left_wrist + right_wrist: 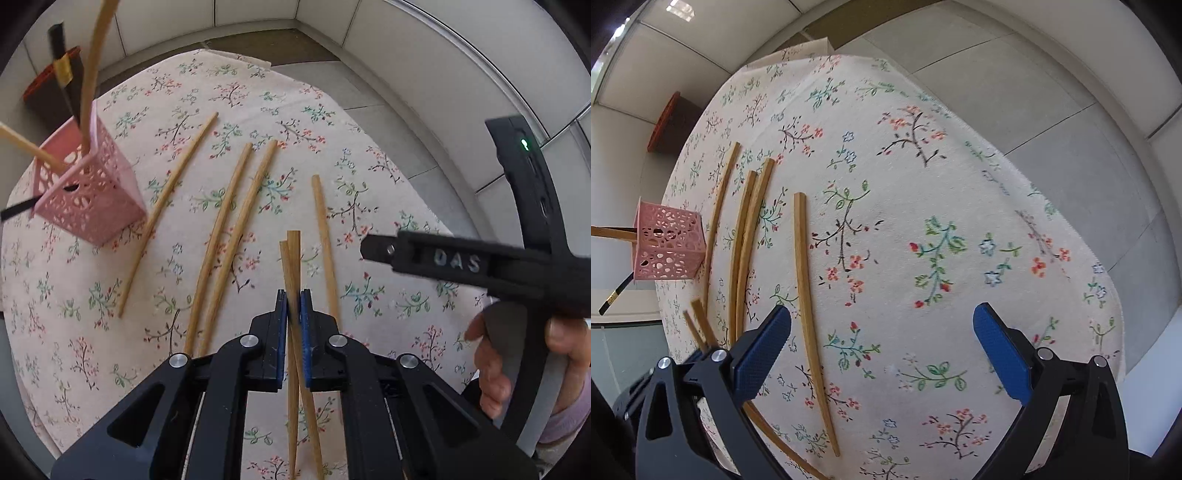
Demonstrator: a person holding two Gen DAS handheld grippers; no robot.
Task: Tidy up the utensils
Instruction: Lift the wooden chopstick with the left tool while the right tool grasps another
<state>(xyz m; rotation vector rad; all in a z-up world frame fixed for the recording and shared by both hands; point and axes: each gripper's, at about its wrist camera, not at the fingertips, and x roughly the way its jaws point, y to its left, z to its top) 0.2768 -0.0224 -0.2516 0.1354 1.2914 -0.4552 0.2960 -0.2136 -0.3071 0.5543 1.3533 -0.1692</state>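
Note:
My left gripper (294,306) is shut on two wooden chopsticks (291,258), held crossed above the floral tablecloth. Several more wooden chopsticks (221,236) lie loose on the cloth ahead, one (325,236) just right of the held pair. A pink perforated utensil holder (88,192) stands at the left with wooden and black chopsticks in it. My right gripper (882,332) is open and empty over the cloth, with one wooden chopstick (809,295) lying just inside its left finger. The holder (666,243) also shows at the far left in the right wrist view, as do the held chopstick tips (698,321).
The round table with the floral cloth (258,92) has its edges close by on the right and far side. A dark brown box with a red rim (48,92) stands behind the holder. The right gripper's body (480,266) and the hand holding it show at the right in the left wrist view.

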